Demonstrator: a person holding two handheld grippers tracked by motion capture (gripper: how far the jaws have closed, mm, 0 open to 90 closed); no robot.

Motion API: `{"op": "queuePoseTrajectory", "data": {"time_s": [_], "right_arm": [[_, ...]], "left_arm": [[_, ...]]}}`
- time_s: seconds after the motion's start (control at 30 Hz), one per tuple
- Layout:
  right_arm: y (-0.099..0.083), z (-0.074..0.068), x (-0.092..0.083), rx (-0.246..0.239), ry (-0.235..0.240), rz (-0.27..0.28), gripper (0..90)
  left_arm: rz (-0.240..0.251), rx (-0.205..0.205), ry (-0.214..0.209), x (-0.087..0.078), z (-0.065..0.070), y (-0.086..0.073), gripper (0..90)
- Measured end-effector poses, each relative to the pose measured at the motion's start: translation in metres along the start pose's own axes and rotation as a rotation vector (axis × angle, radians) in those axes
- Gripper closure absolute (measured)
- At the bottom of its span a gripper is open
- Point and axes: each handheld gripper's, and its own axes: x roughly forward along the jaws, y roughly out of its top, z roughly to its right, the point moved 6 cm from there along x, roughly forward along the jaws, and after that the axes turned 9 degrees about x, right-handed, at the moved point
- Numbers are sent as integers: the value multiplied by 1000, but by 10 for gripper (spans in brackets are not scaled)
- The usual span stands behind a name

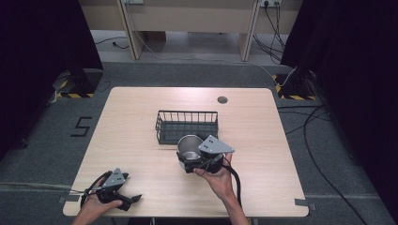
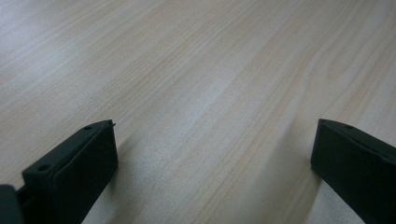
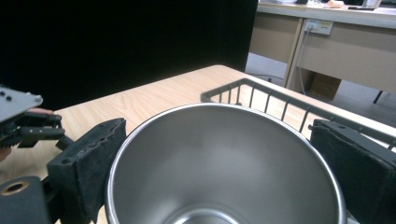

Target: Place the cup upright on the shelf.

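The cup (image 1: 188, 146) is a plain steel one, round, with a thin bright rim and a smooth grey inside that narrows toward the bottom. In the right gripper view the cup (image 3: 219, 163) sits between the 2 black jaws, 1 pad at each side of its wall, so the right gripper (image 1: 197, 157) is holding it. It stands near the middle of the table (image 1: 141, 126), toward the near edge, just beside the near rail of the basket (image 1: 187, 125), mouth up and slightly tilted toward the camera.

The basket is a dark wire tray with upright bars, sitting at the table's centre; in the right gripper view its rail (image 3: 280, 105) runs close behind the cup's rim.

The left gripper (image 1: 133, 199) lies low at the near left corner, held by a hand. In the left gripper view its jaws stand wide apart over bare wood (image 2: 210, 93), with nothing between them.

Open tabletop lies along the left edge, the right edge and the far edge beyond the basket. A small dark disc (image 1: 222, 99) sits near the far edge.
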Motion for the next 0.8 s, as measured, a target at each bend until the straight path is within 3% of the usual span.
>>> {"op": "queuePoseTrajectory", "data": {"time_s": [0.6, 0.8], "right_arm": [[46, 15, 4, 20, -25, -1, 64], [59, 19, 9, 5, -49, -15, 65]], "left_arm": [[2, -1, 0, 0, 0, 0, 0], [3, -3, 0, 0, 0, 0, 0]]}}
